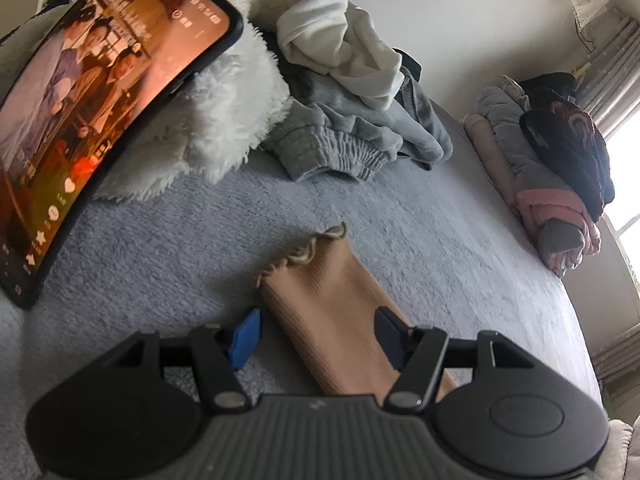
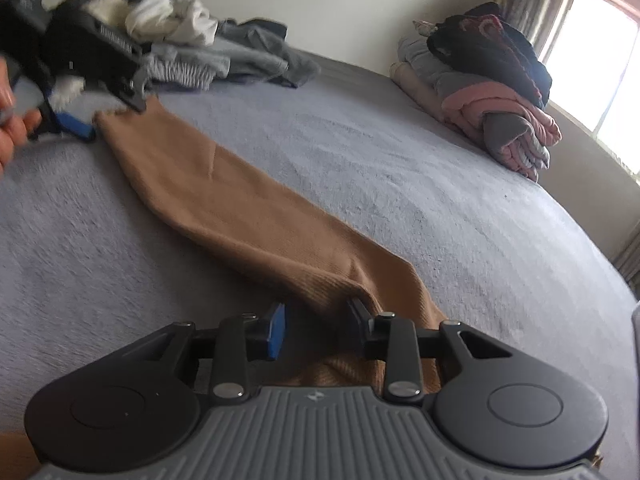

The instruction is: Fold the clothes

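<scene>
Right gripper [image 2: 316, 326]: nearest to us, at the near end of the brown garment [image 2: 224, 196]; its jaws stand apart with the cloth between them, and the pads do not seem to press it, so I judge it released.
Left gripper [image 1: 316, 330]: at the far end of the same garment, jaws wide, the fabric lying between them and not pinched; a person's hand [image 2: 12, 128] holds it.
Brown garment: it lies flat in one long narrow strip on the grey bed cover [image 2: 400, 160], with a frilled edge at the far end.
Done: a stack of folded clothes [image 2: 492, 92] sits near the window.
Left: the strip probably needs more folds across its length, and a loose pile of grey and white clothes [image 1: 352, 92] waits behind.
Phone [image 1: 100, 112]: it leans on a white fluffy thing [image 1: 224, 120], its screen lit.
</scene>
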A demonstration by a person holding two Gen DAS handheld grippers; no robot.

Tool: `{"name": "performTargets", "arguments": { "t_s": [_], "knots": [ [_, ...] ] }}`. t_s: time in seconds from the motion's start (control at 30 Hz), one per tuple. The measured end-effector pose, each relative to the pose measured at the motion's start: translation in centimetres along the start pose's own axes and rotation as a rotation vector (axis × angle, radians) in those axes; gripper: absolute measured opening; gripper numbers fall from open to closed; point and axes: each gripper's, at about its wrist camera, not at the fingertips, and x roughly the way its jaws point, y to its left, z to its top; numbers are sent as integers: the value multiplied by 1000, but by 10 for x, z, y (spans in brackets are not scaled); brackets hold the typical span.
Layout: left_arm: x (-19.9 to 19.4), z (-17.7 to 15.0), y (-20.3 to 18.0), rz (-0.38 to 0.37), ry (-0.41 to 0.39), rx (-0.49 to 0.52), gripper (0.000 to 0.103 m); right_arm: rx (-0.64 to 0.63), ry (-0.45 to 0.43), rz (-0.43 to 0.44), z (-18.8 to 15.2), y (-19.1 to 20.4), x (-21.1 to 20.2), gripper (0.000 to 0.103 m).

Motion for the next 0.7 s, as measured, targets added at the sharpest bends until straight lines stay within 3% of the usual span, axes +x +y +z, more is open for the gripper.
{"name": "performTargets", "arguments": {
  "t_s": [0.07,0.13,0.33,0.4,0.5,0.7],
  "knots": [
    [0,0,1,-1,-2,-3,64,-19,15,-17,-2,1,5,16],
    [1,0,2,-1,-7,-6,63,1,16,-8,-3,-3,2,7],
    [4,1,5,9,-35,-8,51,84,2,127,0,-17,-19,6],
    [6,1,6,20,-46,-4,39,92,34,159,0,-19,-16,5],
    [9,2,9,30,-55,-3,25,74,105,158,-6,-12,0,4],
    [14,4,13,15,-61,-7,8,78,87,131,-7,-3,1,3]
  ]
}}
